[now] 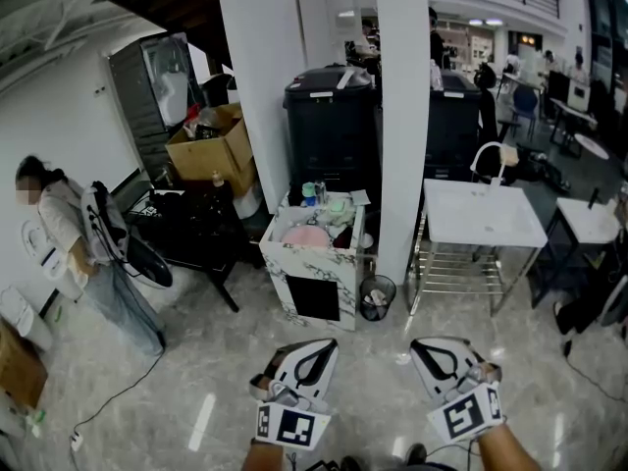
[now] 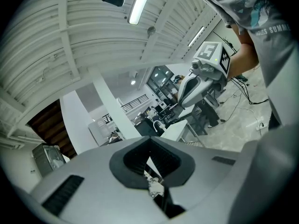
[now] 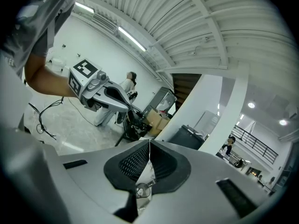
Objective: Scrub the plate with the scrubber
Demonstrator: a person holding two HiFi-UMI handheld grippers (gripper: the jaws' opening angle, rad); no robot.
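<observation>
A pink plate (image 1: 305, 234) lies on top of a small marble-patterned stand (image 1: 294, 269) across the floor, among bottles and other small items. I cannot pick out a scrubber there. Both grippers are held low in front of me, far short of the stand. My left gripper (image 1: 325, 349) is shut with nothing in it, its dark pads meeting at the tips (image 2: 149, 139). My right gripper (image 1: 422, 347) is likewise shut and empty (image 3: 149, 142). Each gripper view also catches the other gripper: the right gripper (image 2: 194, 85) and the left gripper (image 3: 110, 94).
A white sink table (image 1: 481, 214) stands right of a white pillar (image 1: 402, 116), with a wire bin (image 1: 376, 297) at the pillar's foot. Black bins (image 1: 329, 126) and a cardboard box (image 1: 211, 147) stand behind the stand. A person (image 1: 74, 238) stands at left beside a black table (image 1: 196, 229). A cable (image 1: 118, 400) runs over the floor.
</observation>
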